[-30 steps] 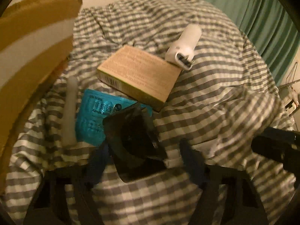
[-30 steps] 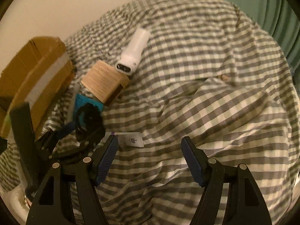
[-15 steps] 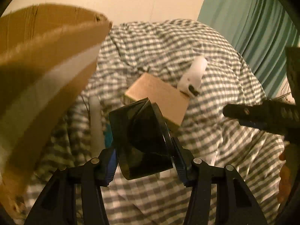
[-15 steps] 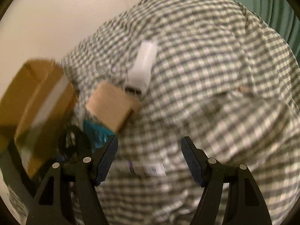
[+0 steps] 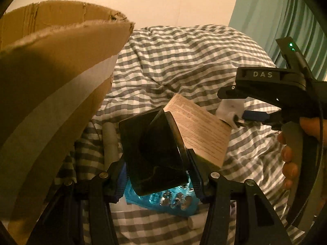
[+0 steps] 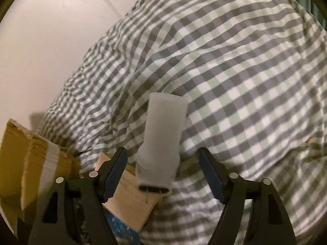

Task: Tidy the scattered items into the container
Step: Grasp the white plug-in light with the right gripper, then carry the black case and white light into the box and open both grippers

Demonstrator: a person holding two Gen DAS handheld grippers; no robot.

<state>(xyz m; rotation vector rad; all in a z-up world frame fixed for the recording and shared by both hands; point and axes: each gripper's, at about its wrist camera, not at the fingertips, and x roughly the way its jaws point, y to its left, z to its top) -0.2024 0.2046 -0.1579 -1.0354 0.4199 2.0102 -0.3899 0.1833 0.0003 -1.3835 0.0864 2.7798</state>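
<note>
My left gripper point(image 5: 158, 169) is shut on a glossy black case point(image 5: 155, 149), held above the checked bedcover point(image 5: 184, 61). The open cardboard box point(image 5: 51, 81) stands close on its left. Under the case lie a tan printed box point(image 5: 202, 130), a blue packet point(image 5: 169, 202) and a white tube point(image 5: 110, 143). My right gripper point(image 6: 162, 157) straddles a white cylindrical device point(image 6: 163, 132) that rests partly on the tan box point(image 6: 130, 202). Its jaws are opening, with a gap on each side of the device. The left wrist view also shows this gripper point(image 5: 241, 105), held by a hand.
A teal curtain point(image 5: 276, 20) hangs at the far right and a pale wall point(image 6: 51, 40) runs behind the bed. The cardboard box point(image 6: 24, 163) sits at the bed's left edge. A small white stick point(image 5: 196, 221) lies near the blue packet.
The left gripper has lifted the black case off the bedcover and carried it toward the cardboard box. The right gripper has swept left across the bed and now straddles the white device.
</note>
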